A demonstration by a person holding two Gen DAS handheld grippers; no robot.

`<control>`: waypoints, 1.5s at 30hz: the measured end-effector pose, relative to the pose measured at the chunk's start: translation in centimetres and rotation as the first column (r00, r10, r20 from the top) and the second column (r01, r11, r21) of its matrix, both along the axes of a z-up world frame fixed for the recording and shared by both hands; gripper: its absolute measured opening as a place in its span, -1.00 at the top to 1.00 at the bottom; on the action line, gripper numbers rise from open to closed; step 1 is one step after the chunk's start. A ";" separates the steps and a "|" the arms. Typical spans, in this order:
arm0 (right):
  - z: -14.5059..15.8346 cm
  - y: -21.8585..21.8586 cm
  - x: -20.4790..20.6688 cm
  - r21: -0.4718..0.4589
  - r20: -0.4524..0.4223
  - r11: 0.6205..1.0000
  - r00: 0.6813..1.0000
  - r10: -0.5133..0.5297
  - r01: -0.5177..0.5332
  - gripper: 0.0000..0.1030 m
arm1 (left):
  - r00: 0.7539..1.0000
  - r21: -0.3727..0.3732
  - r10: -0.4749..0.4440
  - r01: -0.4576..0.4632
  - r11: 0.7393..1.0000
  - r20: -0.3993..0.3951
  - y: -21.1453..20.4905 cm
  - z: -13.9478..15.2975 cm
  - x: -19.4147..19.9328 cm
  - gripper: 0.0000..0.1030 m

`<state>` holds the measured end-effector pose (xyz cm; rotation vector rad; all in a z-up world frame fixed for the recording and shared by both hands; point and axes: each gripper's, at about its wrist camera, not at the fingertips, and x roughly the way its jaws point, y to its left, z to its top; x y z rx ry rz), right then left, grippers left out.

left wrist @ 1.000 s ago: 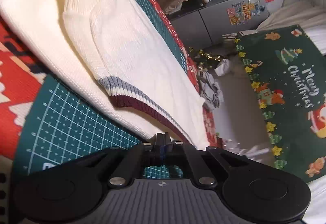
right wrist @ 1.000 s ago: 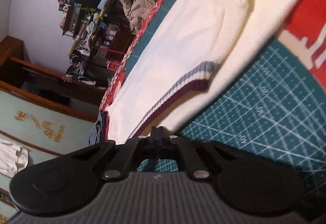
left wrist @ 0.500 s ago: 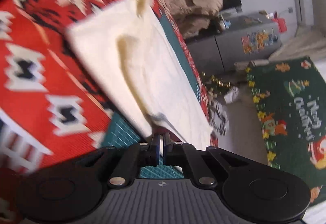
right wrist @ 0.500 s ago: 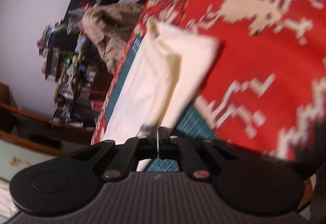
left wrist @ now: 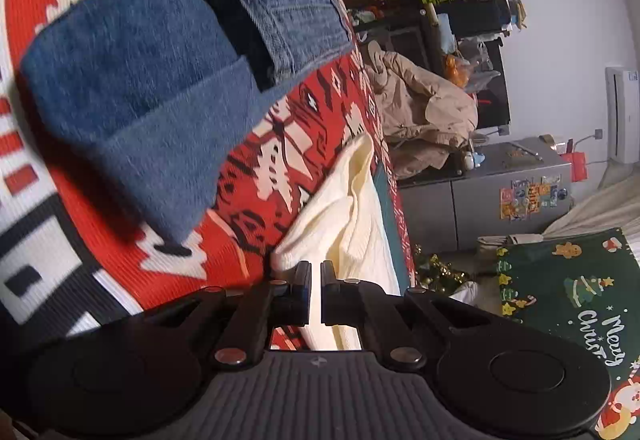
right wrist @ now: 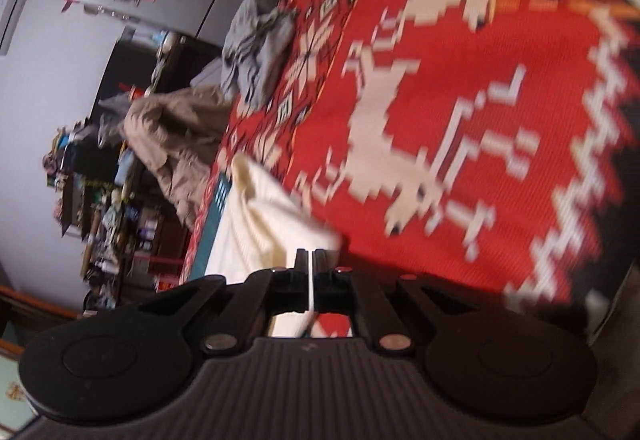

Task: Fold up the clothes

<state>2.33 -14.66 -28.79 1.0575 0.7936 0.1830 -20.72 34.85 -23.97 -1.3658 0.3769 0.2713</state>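
A cream knitted sweater (left wrist: 352,224) hangs bunched from my left gripper (left wrist: 315,272), which is shut on a fold of it just above the red patterned tablecloth (left wrist: 248,200). In the right wrist view the same cream sweater (right wrist: 260,228) is pinched by my right gripper (right wrist: 311,260), shut on its other edge. The sweater's striped hem is hidden. A green cutting mat (right wrist: 218,208) shows as a strip beyond the sweater.
Folded blue jeans and a blue knit (left wrist: 160,52) lie stacked at the upper left in the left wrist view. A tan jacket (left wrist: 424,112) and a grey garment (right wrist: 256,48) sit heaped at the table's far end. A grey fridge (left wrist: 512,192) and shelves stand beyond.
Both grippers have lifted and carried the cream sweater off the green mat toward the red cloth. The sweater went from lying flat to hanging bunched, and the stacked blue clothes came into view.
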 end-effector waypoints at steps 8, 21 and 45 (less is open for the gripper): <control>1.1 0.1 -0.3 -0.048 0.063 0.997 0.996 0.063 -0.060 0.88 | 0.999 0.155 -0.046 0.050 0.987 -0.029 0.2 2.0 0.0 0.95; 3.5 0.1 -0.6 -0.233 0.103 0.966 0.985 0.137 -0.110 0.87 | 0.982 0.312 -0.074 0.127 0.941 -0.173 0.0 4.0 1.3 0.94; 14.4 10.8 -2.6 -0.654 0.144 0.661 0.797 0.586 -0.368 0.27 | 0.944 0.481 -0.262 0.327 0.813 -0.201 -2.1 10.1 6.2 0.75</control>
